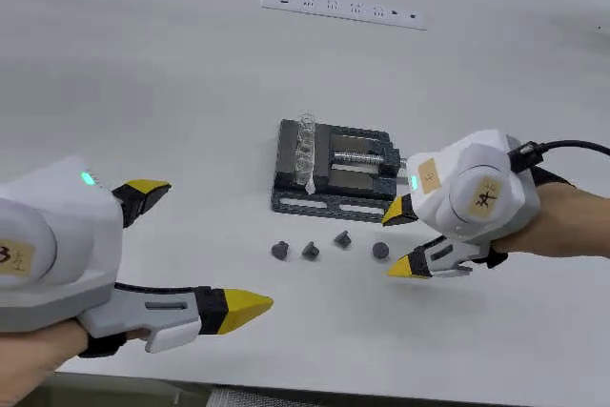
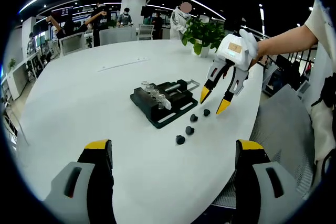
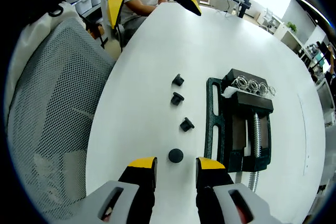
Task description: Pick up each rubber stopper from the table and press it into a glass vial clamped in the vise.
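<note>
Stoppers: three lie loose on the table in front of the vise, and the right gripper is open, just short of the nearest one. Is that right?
Not quite: there are four stoppers loose on the table, not three. The right gripper view shows all four in a row beside the vise. The rest holds: the right gripper is open, just short of the nearest stopper.

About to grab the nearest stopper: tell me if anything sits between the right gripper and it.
Nothing visible does. The nearest stopper lies on bare table just ahead of the right gripper, jaws open; the vise stands off to one side.
</note>
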A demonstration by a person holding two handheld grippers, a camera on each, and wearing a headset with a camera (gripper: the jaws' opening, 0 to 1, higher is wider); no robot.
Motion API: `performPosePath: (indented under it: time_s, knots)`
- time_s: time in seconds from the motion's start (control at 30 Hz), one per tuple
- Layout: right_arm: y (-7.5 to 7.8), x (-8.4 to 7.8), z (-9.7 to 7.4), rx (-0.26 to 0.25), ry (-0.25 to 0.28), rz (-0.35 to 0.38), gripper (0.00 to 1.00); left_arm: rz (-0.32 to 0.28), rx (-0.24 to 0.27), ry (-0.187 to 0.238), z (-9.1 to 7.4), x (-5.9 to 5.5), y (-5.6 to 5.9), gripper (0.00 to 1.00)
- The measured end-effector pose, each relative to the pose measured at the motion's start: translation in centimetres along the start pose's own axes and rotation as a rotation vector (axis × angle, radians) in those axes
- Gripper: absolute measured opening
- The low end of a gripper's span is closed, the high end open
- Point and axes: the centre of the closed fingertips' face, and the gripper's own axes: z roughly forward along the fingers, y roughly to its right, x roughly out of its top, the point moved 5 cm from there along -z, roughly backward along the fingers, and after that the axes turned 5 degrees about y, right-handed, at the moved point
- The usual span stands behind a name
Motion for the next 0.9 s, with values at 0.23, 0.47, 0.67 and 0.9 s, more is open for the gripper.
performPosePath:
  time_s: [0.23, 0.47, 0.67, 0.9]
  knots:
    - [0.17, 0.28, 0.33, 0.01, 0.009, -0.028, 0.19, -0.007, 0.004, 0.004, -0.16, -0.09, -0.11, 0.97]
    - [-0.17, 0.19, 0.69, 0.021, -0.011, -0.058, 0.15, -0.021, 0.006, 0.008, -0.26, -0.34, -0.02, 0.97]
    - [0.0, 0.18, 0.85, 0.015, -0.019, -0.074, 0.12, -0.03, 0.006, 0.008, -0.31, -0.41, 0.11, 0.97]
    - [-0.12, -0.06, 0.76, 0.023, -0.029, -0.074, 0.11, -0.035, 0.007, 0.012, -0.22, -0.42, 0.05, 0.97]
